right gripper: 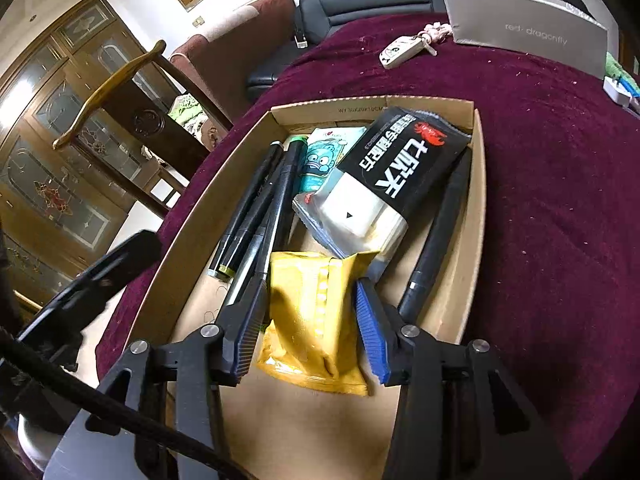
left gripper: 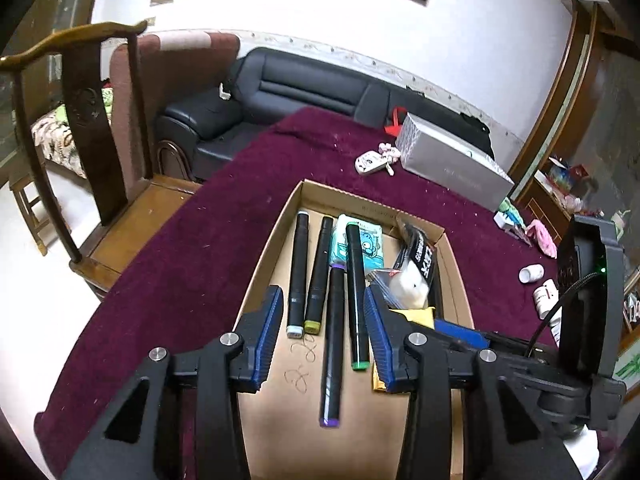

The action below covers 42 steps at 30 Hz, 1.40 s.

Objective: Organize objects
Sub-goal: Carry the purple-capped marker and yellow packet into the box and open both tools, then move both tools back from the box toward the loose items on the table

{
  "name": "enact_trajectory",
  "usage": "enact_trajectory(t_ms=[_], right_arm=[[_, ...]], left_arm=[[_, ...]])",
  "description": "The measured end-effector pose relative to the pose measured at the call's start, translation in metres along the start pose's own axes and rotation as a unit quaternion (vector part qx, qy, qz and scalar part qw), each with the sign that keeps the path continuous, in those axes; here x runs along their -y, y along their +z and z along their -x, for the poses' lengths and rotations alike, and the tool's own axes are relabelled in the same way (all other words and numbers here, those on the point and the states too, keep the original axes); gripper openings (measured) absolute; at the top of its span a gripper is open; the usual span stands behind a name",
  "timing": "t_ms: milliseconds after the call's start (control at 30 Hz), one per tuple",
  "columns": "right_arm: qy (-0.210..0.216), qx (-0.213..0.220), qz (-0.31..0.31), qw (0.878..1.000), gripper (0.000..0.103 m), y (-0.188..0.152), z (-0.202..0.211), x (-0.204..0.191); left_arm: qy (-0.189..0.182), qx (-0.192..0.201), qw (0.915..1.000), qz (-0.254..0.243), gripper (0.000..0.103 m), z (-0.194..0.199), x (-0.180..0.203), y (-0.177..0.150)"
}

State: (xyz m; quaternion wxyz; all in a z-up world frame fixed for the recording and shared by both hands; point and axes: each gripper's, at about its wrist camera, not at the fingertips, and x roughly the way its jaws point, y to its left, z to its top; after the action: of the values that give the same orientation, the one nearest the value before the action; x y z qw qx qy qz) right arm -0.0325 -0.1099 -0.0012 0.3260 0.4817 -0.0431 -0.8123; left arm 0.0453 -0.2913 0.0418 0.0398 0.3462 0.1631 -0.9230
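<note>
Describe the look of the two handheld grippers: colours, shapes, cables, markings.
Both are alike: the left gripper and right gripper have matte black angular frames with triangular cut-outs, silver round pivot bolts, and fingers faced with ribbed blue pads. A black cable curves by a housing with a small green light. No hands or sleeves show.

Both my cameras ride on the grippers, tilted steeply down and close over the cardboard box (left gripper: 454, 280). My left view looks along it toward the sofa (left gripper: 280, 88) at 12 o'clock. My right view sits nearer, cabinet (right gripper: 52, 152) at 9 o'clock. They share the box, markers (left gripper: 320, 268) and grey case (right gripper: 528, 36).
</note>
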Motion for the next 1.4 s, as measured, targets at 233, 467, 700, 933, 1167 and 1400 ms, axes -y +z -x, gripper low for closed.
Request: enact_trajectory(t_ms=[233, 467, 700, 933, 1167, 1400], right_arm=[[-0.023, 0.052, 0.028, 0.998, 0.053, -0.013, 0.043, -0.006], [-0.033, 0.091, 0.000, 0.995, 0.054, -0.040, 0.078, 0.012], [-0.032, 0.097, -0.052, 0.993, 0.055, -0.054, 0.090, 0.043], [-0.039, 0.120, -0.081, 0.989, 0.055, -0.062, 0.112, 0.058], [-0.063, 0.220, -0.053, 0.972, 0.084, -0.059, 0.155, 0.038], [-0.057, 0.196, -0.046, 0.978, 0.082, -0.053, 0.140, 0.026]], left_arm=[[0.006, 0.037, 0.9993, -0.004, 0.043, 0.030, 0.018, -0.014], [0.009, 0.057, 0.9983, 0.003, 0.044, 0.052, 0.033, -0.034], [0.016, 0.033, 0.9992, 0.017, 0.044, 0.050, 0.032, -0.048], [0.016, 0.033, 0.9990, 0.026, 0.044, 0.055, 0.031, -0.055], [0.008, 0.027, 0.9991, 0.033, 0.044, 0.049, 0.026, -0.058], [0.006, 0.016, 0.9988, 0.045, 0.044, 0.042, 0.012, -0.062]])
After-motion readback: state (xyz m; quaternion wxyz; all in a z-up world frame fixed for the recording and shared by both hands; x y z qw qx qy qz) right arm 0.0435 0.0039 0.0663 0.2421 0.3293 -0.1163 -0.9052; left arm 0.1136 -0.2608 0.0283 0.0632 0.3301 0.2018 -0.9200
